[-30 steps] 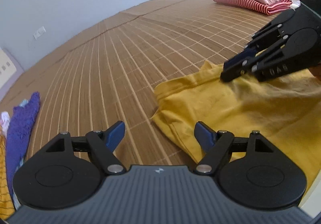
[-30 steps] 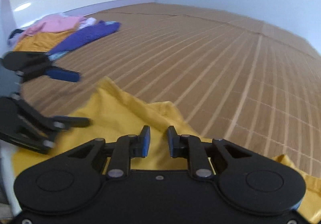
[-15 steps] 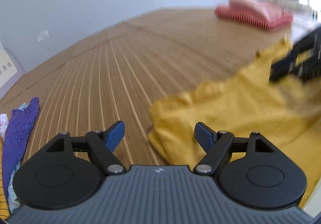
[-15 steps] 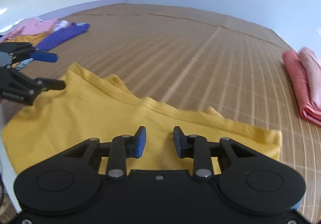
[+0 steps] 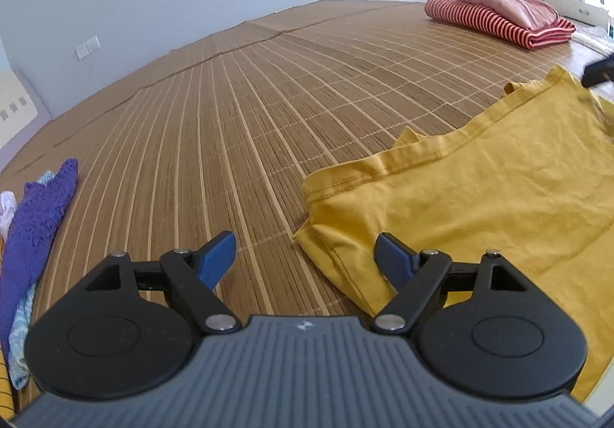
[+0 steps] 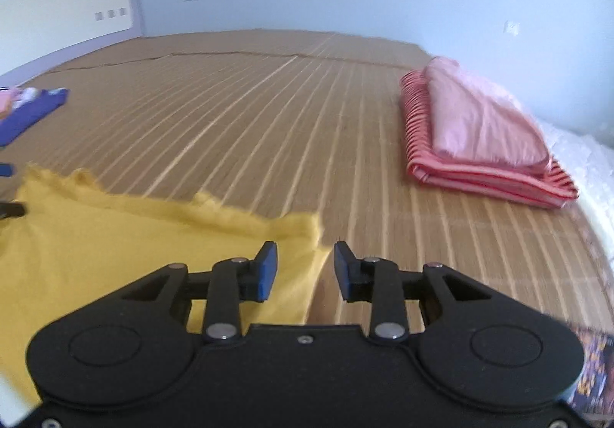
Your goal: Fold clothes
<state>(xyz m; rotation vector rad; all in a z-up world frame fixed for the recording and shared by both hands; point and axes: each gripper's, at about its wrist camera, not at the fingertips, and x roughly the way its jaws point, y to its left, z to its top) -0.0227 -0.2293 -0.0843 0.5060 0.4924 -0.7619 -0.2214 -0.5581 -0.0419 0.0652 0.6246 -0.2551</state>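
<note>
Swung my right gripper (image 6: 301, 266) rightward along yellow shirt (image 5: 479, 197); its far corner sits between my parted fingers, nothing clamped. Left gripper (image 5: 305, 259) wide apart, empty, at opposite shirt edge. Shirt spread flat on bamboo mat (image 5: 268, 101). Folded striped-and-pink stack (image 6: 479, 136) well beyond. Purple garment (image 5: 34, 228) far left.

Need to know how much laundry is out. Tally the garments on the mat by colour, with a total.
Yellow spread-out cotton garment: 1
Red-and-white striped folded garment: 1
Pink folded garment: 1
Purple knitted garment: 1
Total clearly visible: 4. More pieces at the pile's edge are cut off and uncounted.
</note>
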